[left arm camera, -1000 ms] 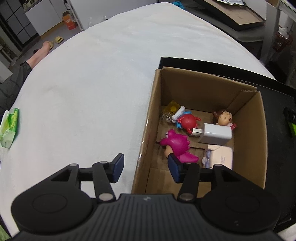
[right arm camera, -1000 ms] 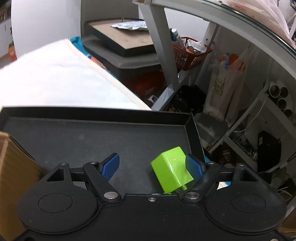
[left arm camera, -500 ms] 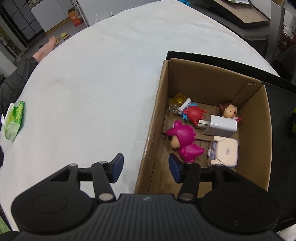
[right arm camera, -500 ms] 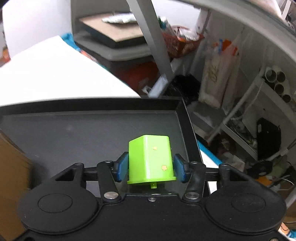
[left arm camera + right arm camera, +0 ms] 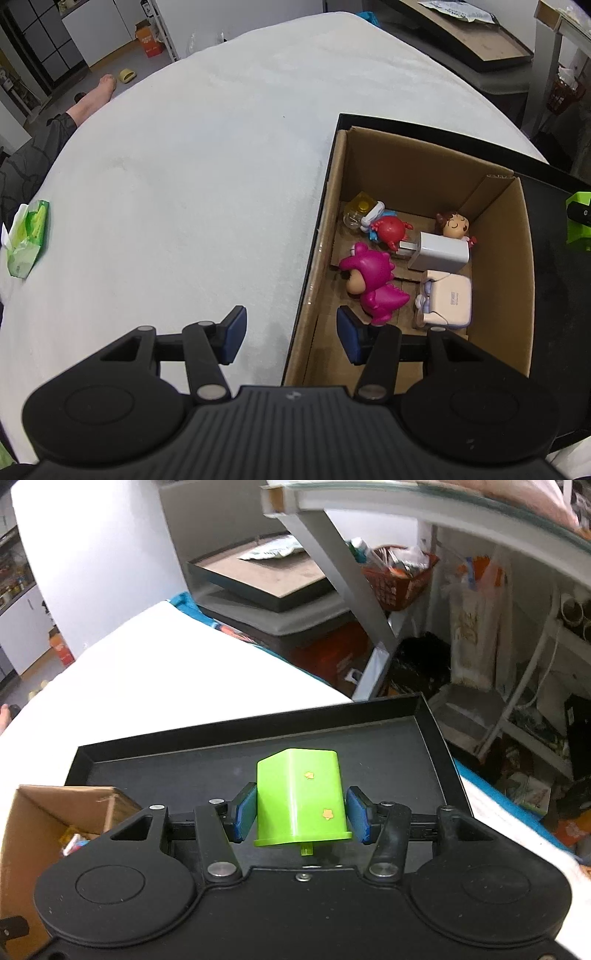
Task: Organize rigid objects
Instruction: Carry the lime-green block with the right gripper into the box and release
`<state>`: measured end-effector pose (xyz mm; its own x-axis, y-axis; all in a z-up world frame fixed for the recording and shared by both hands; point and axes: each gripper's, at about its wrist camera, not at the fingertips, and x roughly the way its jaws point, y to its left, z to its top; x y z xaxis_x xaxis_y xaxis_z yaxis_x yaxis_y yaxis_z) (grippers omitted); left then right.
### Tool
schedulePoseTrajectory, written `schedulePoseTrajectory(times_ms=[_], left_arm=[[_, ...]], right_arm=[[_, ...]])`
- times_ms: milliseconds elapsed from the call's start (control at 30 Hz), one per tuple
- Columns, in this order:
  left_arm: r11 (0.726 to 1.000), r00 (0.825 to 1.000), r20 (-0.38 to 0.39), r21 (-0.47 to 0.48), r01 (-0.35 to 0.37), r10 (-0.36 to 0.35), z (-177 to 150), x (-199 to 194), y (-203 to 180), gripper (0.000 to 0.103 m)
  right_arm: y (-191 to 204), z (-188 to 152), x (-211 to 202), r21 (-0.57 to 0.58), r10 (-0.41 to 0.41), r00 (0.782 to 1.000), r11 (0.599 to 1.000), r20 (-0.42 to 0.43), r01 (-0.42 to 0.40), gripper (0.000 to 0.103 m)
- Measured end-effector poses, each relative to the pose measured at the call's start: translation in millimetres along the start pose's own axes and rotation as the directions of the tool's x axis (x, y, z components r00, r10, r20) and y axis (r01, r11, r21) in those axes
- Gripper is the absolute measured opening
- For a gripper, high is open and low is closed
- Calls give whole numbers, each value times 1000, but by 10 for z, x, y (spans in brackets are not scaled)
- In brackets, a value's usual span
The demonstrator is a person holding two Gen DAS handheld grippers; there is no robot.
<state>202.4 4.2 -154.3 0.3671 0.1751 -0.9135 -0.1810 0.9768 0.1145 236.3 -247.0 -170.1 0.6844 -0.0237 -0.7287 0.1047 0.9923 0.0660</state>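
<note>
My right gripper (image 5: pixel 301 821) is shut on a bright green plastic block (image 5: pixel 301 797) with small yellow stars, held up above the black tray (image 5: pixel 369 734). That green block (image 5: pixel 578 221) also shows at the right edge of the left wrist view. An open cardboard box (image 5: pixel 517 280) stands on the tray and holds a pink dinosaur figure (image 5: pixel 373 280), a red crab toy (image 5: pixel 389 229), a white charger (image 5: pixel 439 253), a doll head (image 5: pixel 455 225), a pale pink box (image 5: pixel 448 301) and a small jar (image 5: pixel 356 212). My left gripper (image 5: pixel 290 334) is open, straddling the box's near left wall.
The white cloth-covered table (image 5: pixel 184 177) stretches left of the box, with a green tissue pack (image 5: pixel 27 240) at its left edge. A person's foot (image 5: pixel 99 92) rests on the floor beyond. Shelving and clutter (image 5: pixel 480 627) stand to the right of the tray.
My right gripper closed on the green block and lifted it off the tray. The left gripper stayed open and drifted slightly back from the box.
</note>
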Motion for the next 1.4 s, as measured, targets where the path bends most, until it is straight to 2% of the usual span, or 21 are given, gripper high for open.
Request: schedulePoseTrajectory(times_ms=[200, 467, 733, 1033, 1233, 1400], left_arm=[[1000, 1000, 3, -3, 15, -15, -13, 3, 98, 52], [999, 999, 3, -10, 48, -48, -40, 37, 194, 52], [996, 996, 8, 33, 84, -84, -45, 53, 191, 52], [992, 992, 15, 1, 129, -129, -42, 111, 299, 52], [988, 988, 5, -18, 152, -151, -42, 165, 330, 51], [984, 985, 0, -27, 175, -175, -50, 197, 336, 48]], right_arm=[[163, 110, -219, -26, 47, 998, 999, 50, -45, 50], [489, 121, -400, -84, 170, 983, 983, 75, -163, 50], [761, 70, -450, -139, 243, 969, 962, 50, -234, 50], [1153, -77, -372, -221, 289, 957, 932, -24, -287, 51], [1353, -193, -243, -262, 283, 956, 919, -79, -294, 51], [1455, -207, -214, -281, 281, 956, 914, -83, -293, 51]])
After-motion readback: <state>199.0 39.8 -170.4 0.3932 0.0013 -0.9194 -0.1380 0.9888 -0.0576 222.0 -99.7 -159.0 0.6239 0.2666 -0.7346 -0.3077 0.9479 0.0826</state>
